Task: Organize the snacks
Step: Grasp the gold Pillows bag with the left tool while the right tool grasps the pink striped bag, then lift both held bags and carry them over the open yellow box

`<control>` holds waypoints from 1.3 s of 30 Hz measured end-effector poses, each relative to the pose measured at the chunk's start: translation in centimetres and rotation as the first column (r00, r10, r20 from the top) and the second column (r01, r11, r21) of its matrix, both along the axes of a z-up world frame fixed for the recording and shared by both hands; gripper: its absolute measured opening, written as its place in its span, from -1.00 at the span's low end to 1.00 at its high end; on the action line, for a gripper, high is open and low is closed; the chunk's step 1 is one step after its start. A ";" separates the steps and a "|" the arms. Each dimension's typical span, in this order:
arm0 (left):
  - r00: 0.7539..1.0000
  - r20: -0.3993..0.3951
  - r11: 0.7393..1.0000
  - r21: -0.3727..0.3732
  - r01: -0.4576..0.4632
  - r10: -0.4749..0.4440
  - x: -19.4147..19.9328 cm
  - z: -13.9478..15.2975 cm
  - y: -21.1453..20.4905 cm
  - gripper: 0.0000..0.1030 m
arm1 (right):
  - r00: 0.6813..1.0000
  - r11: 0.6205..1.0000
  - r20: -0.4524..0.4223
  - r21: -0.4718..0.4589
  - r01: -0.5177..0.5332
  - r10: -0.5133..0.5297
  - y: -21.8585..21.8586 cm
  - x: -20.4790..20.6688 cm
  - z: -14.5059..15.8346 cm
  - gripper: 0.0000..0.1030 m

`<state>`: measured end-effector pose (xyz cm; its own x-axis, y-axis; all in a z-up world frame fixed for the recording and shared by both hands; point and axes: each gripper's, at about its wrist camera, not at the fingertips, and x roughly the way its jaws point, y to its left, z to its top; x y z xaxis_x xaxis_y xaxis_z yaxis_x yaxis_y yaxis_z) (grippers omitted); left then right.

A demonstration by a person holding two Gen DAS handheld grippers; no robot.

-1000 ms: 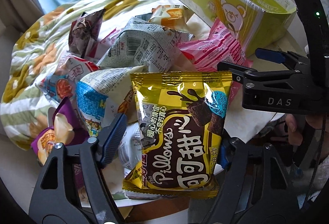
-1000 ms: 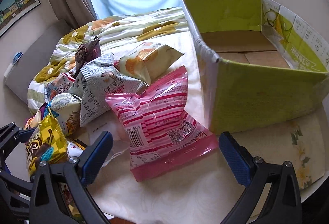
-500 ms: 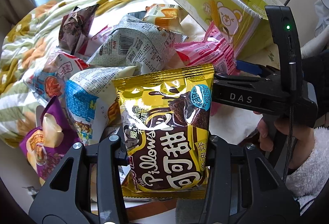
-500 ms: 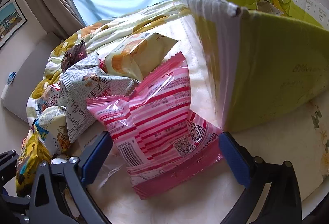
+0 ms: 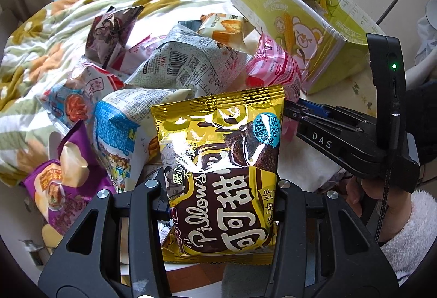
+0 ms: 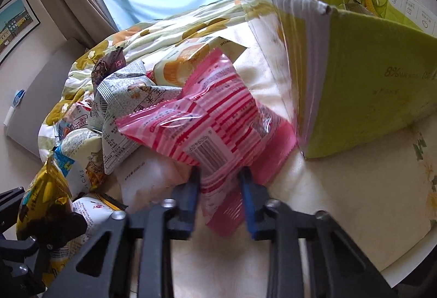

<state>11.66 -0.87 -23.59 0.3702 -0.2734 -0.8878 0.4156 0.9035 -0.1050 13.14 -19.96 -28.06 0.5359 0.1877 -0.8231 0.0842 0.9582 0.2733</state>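
My left gripper (image 5: 220,192) is shut on a gold and brown snack bag (image 5: 218,161), which stands upright between its fingers, lifted in front of the pile. In the right wrist view my right gripper (image 6: 221,183) is shut on the lower edge of a pink striped snack bag (image 6: 210,123), creasing it. The same pink bag (image 5: 273,71) shows in the left wrist view, with the right gripper (image 5: 303,112) reaching in from the right. An open green cardboard box (image 6: 368,73) stands just right of the pink bag. The gold bag (image 6: 43,194) appears at the lower left of the right wrist view.
Several more snack bags lie heaped on the table: a grey printed bag (image 5: 188,63), a blue and white bag (image 5: 120,128), a purple chip bag (image 5: 62,180) and an orange bread pack (image 5: 221,27). A flowered quilt (image 5: 41,32) lies behind. A hand in a fleecy sleeve (image 5: 396,221) holds the right gripper.
Both grippers closed: the left one on the gold bag, which has risen a little, and the right one on the pink bag after moving in toward it and the box.
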 end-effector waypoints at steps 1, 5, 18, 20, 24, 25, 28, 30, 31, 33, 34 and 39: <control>1.000 0.003 1.000 -0.006 -0.002 0.002 -0.1 0.1 0.1 -0.23 | 1.000 1.000 0.004 0.001 0.001 -0.001 0.0 -0.1 0.2 -0.62; 1.000 0.011 1.000 -0.014 -0.006 0.007 -0.3 0.5 0.2 -0.23 | 1.000 1.000 0.006 0.004 0.005 -0.005 0.2 -0.6 0.5 -0.66; 0.999 0.021 0.999 -0.026 -0.029 0.030 -0.2 1.1 0.8 -0.23 | 0.988 0.980 0.052 -0.144 -0.136 0.144 1.9 -1.2 1.8 -0.01; 0.999 0.021 0.999 -0.029 -0.036 0.036 -0.1 1.1 0.9 -0.23 | 0.979 0.970 0.094 -0.180 -0.160 0.179 2.3 -1.3 2.5 0.78; 0.998 0.021 0.998 -0.031 -0.050 0.051 0.3 1.2 1.1 -0.23 | 0.958 0.945 0.159 -0.268 -0.190 0.237 3.5 -0.9 3.2 0.80; 0.998 0.020 0.998 -0.031 -0.054 0.055 0.4 1.2 1.1 -0.23 | 0.956 0.941 0.158 -0.274 -0.198 0.247 3.8 -0.4 3.0 0.79; 0.998 0.016 0.998 -0.029 -0.063 0.063 0.8 1.1 1.2 -0.23 | 0.962 0.932 0.124 -0.305 -0.196 0.243 4.6 1.0 2.4 0.79; 0.998 0.010 0.997 -0.027 -0.065 0.066 1.1 0.9 1.2 -0.23 | 0.968 0.927 0.107 -0.328 -0.183 0.229 5.1 1.7 1.9 0.80; 0.998 0.008 0.997 -0.027 -0.066 0.066 1.2 0.8 1.2 -0.23 | 0.968 0.927 0.105 -0.329 -0.181 0.227 5.3 2.0 1.6 0.79; 0.998 0.006 0.997 -0.021 -0.069 0.070 1.4 0.6 1.2 -0.23 | 0.970 0.923 0.112 -0.347 -0.164 0.215 5.7 2.3 1.2 0.80; 0.998 0.003 0.997 -0.025 -0.070 0.070 1.5 0.6 1.3 -0.23 | 0.972 0.918 0.111 -0.366 -0.153 0.206 5.8 2.6 0.9 0.80; 0.997 -0.001 0.997 -0.026 -0.075 0.075 2.1 0.2 1.4 -0.23 | 0.981 0.925 0.080 -0.355 -0.136 0.175 5.1 3.8 -0.3 0.79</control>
<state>13.74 0.56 -23.37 0.3904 -0.2681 -0.8808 0.3470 0.9290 -0.1290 16.95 -14.85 -28.35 0.6124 -0.0107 -0.7904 -0.0844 0.9933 -0.0789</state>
